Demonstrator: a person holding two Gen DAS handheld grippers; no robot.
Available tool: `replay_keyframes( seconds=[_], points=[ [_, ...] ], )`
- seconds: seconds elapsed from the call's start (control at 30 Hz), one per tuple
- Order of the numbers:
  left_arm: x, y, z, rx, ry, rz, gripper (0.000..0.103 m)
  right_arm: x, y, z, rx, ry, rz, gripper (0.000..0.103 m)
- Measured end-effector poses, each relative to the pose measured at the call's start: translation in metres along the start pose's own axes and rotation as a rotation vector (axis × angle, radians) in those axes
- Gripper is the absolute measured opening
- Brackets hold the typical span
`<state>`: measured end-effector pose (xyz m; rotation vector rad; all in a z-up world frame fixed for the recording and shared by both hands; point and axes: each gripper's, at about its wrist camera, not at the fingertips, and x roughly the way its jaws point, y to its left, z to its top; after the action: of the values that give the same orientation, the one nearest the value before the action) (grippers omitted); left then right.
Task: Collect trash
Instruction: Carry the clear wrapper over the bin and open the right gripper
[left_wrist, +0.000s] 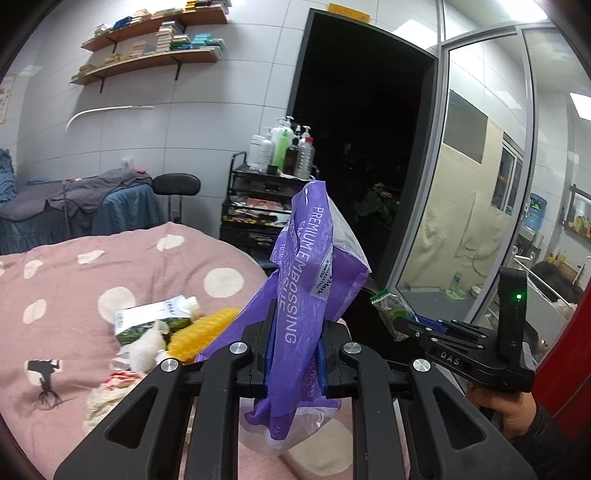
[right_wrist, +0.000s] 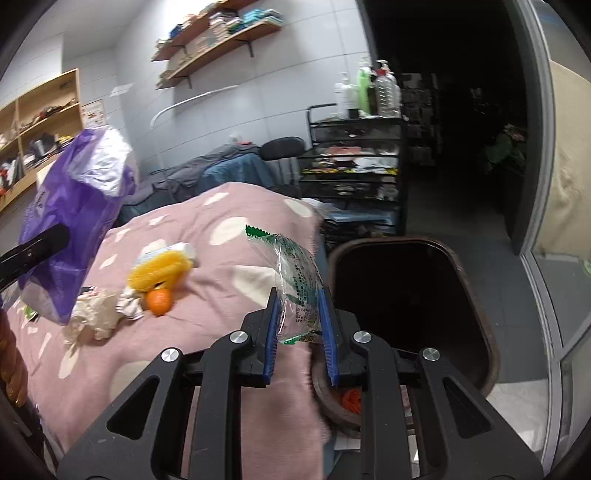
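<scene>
Left tongs (left_wrist: 293, 354) grip one purple bag (left_wrist: 306, 280); right tongs (right_wrist: 300, 332) grip one wrapper (right_wrist: 297, 269).

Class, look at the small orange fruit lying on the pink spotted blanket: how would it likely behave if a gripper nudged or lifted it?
The orange fruit is round, so a nudge would probably roll it, though the soft pink blanket may slow it. Its smooth skin might slip between narrow pads. It looks firm rather than floppy, unlike the crumpled paper beside it.
</scene>
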<state>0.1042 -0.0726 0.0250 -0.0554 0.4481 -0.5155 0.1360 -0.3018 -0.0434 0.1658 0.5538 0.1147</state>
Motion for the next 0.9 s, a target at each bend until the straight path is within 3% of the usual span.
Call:
replay_keyframes(
  seconds=[0.47,0.5,0.57,0.9],
  points=[
    [0.053,-0.046,-0.012,0.036,0.118,-0.112,0.017,0.048,-0.077,-0.025,0.174,0.120,-0.141,0.023],
    [0.056,-0.049,-0.013,0.039,0.125,-0.115,0.017,0.051,-0.079,-0.028,0.184,0.127,-0.140,0.026],
    [0.062,-0.053,-0.014,0.039,0.140,-0.123,0.017,0.057,-0.086,-0.033,0.211,0.145,-0.148,0.045],
    [0.090,-0.062,-0.015,0.022,0.214,-0.163,0.017,0.049,-0.093,-0.044,0.257,0.099,-0.184,0.070]
  ],
)
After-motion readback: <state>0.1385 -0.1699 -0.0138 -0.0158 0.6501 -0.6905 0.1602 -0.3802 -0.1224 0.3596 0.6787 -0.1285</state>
